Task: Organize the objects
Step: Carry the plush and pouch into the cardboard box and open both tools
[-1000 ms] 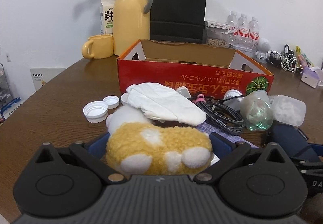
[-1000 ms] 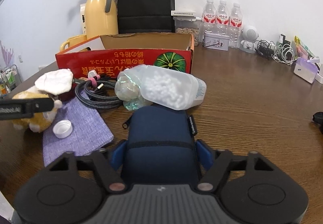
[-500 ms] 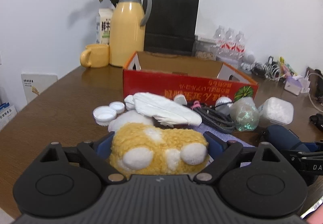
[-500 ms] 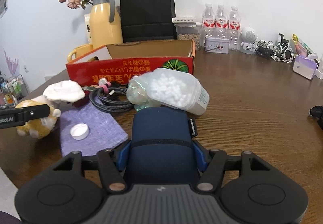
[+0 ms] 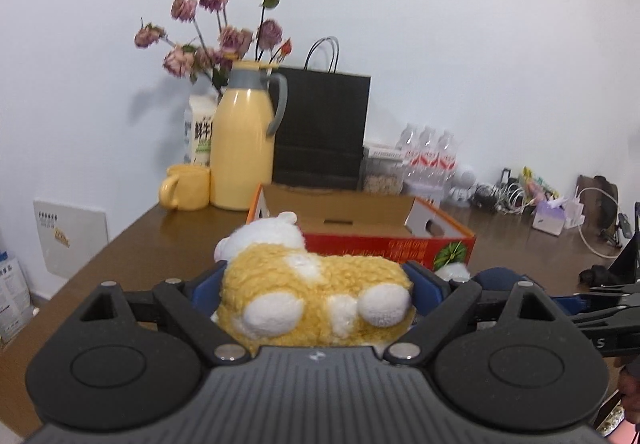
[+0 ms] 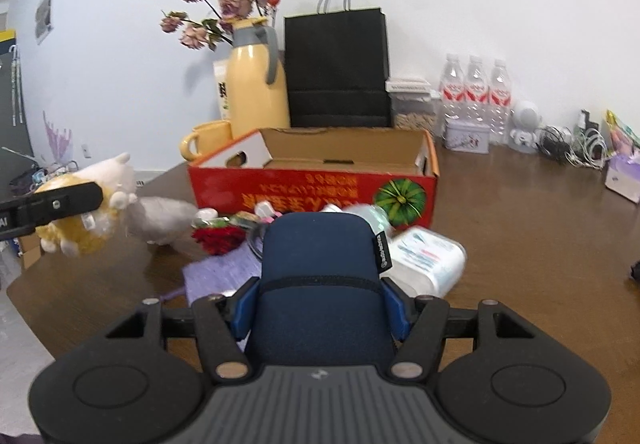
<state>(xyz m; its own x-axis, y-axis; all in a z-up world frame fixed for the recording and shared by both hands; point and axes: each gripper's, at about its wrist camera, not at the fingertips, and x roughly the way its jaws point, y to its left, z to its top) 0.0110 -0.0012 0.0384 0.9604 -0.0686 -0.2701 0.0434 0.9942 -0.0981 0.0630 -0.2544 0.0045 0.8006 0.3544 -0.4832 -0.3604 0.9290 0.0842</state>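
My left gripper (image 5: 316,284) is shut on a yellow-and-white plush toy (image 5: 316,288) and holds it in the air in front of the red cardboard box (image 5: 384,244). The toy also shows at the left of the right wrist view (image 6: 80,219), lifted off the table. My right gripper (image 6: 320,300) is shut on a dark blue pouch (image 6: 320,276) and holds it above the table, in front of the box (image 6: 316,187). The box is open and looks empty inside.
On the table before the box lie a white cloth (image 6: 164,219), a red item (image 6: 218,238), a purple mat (image 6: 220,276), cables and a clear plastic container (image 6: 428,260). Behind stand a yellow jug (image 6: 256,87), mug (image 6: 206,137), black bag (image 6: 338,71) and water bottles (image 6: 474,91).
Both grippers have risen from the table with their loads. The plush toy and the blue pouch are now lifted, and the box sits lower in both views.
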